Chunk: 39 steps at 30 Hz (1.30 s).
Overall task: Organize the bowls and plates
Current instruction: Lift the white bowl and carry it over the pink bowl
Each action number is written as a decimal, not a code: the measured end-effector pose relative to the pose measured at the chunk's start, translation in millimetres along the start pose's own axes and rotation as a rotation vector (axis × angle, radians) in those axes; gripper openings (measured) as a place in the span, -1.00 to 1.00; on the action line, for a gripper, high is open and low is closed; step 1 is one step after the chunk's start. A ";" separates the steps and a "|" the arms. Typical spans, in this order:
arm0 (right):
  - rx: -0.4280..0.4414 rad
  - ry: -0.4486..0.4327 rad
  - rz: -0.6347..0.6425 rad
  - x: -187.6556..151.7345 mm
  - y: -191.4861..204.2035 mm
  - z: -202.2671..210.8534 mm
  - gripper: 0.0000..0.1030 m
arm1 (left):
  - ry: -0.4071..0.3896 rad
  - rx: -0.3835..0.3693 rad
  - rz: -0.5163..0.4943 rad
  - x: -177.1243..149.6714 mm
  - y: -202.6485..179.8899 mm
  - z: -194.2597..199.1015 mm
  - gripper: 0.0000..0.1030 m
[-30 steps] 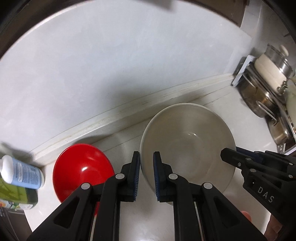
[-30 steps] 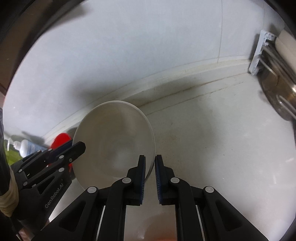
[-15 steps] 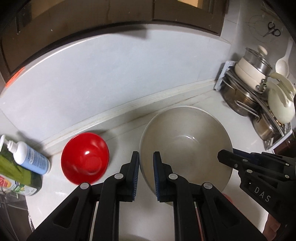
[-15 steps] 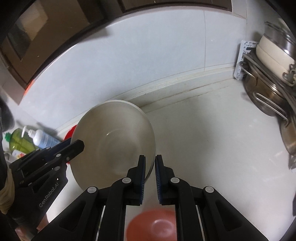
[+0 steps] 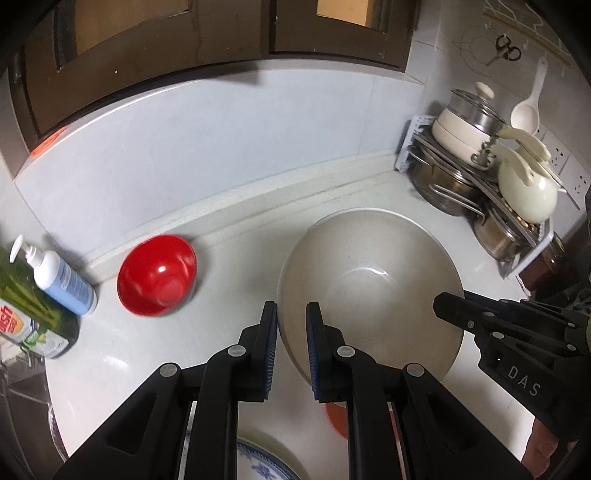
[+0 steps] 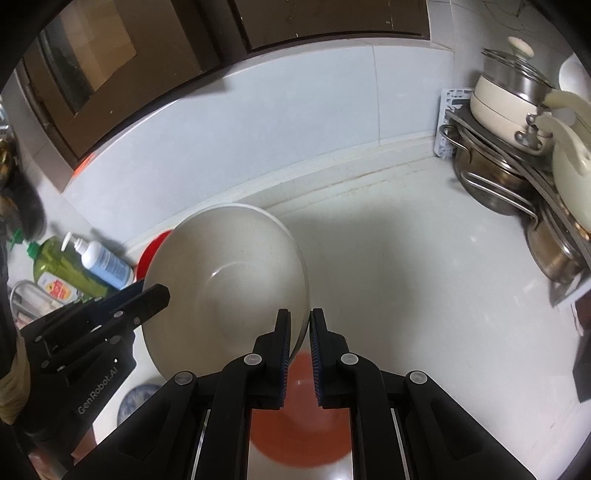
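A large beige bowl (image 5: 369, 291) is held above the white counter by both grippers. My left gripper (image 5: 291, 325) is shut on its left rim. My right gripper (image 6: 298, 334) is shut on its right rim, and the bowl (image 6: 229, 284) fills the middle of the right wrist view. A small red bowl (image 5: 157, 275) stands on the counter near the back ledge, partly hidden behind the beige bowl in the right wrist view (image 6: 149, 256). An orange dish (image 6: 299, 417) lies below the right gripper. A blue-patterned plate (image 5: 266, 461) shows under the left gripper.
A rack of steel pots and cream pans (image 5: 491, 177) fills the right corner. A blue pump bottle (image 5: 59, 277) and a green detergent bottle (image 5: 33, 317) stand at the left. Dark wooden cabinets (image 5: 221, 33) hang above the backsplash.
Both grippers have risen with the beige bowl, so more of the counter, the rack, the cabinets and the dishes below came into view. Both grips are unchanged.
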State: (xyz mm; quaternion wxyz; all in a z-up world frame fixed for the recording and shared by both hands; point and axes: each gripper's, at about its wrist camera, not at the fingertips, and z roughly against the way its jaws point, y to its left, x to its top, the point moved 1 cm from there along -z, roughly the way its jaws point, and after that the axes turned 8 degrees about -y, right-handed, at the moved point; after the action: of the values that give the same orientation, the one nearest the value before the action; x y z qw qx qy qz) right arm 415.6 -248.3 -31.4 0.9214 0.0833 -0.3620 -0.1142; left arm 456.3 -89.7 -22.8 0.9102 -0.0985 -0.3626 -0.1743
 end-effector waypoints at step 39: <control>-0.030 0.176 -0.064 -86.4 -52.0 -27.6 -0.76 | 0.173 -0.028 0.010 -85.9 -34.9 -39.8 -0.69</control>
State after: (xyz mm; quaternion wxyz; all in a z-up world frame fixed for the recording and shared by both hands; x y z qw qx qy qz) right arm 365.3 -272.9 -119.7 0.9467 0.0908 -0.2752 -0.1409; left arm 409.5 -112.9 -109.2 0.9375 -0.0976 -0.2795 -0.1829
